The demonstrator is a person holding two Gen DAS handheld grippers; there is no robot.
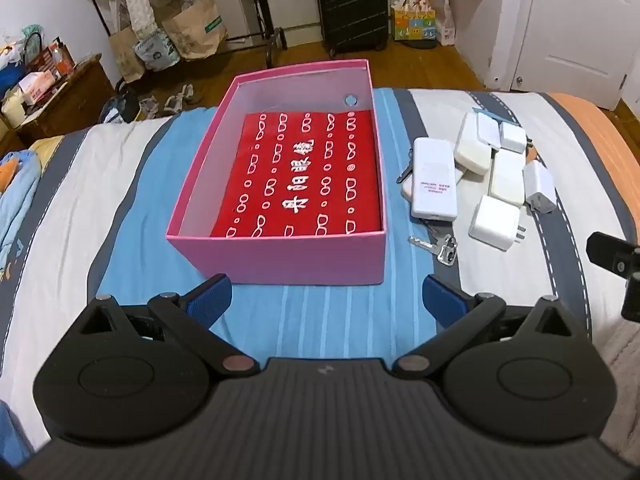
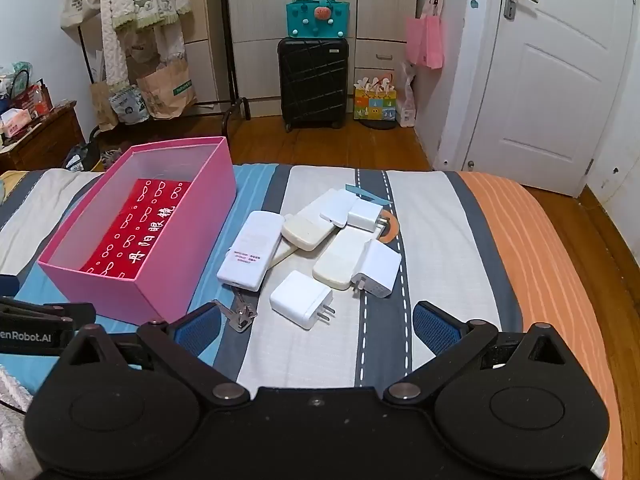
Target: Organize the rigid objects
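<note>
Chargers (image 2: 304, 304), about eight, plus two keys (image 2: 238, 314) beside one pink box (image 2: 160, 280).

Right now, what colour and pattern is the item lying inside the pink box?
Red item with white eyeglass-shaped motifs and white Chinese characters; clearest in the left wrist view.

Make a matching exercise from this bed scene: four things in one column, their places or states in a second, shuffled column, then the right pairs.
Things:
1. red cloth
2. keys
3. pink box
4. right gripper

Places or states:
A. open, holding nothing
B. on the blue stripes of the bed cover
C. lying flat inside the box
D. beside the box, at the near end of the long white power bank

Pairs: 1-C, 2-D, 3-B, 4-A
</note>
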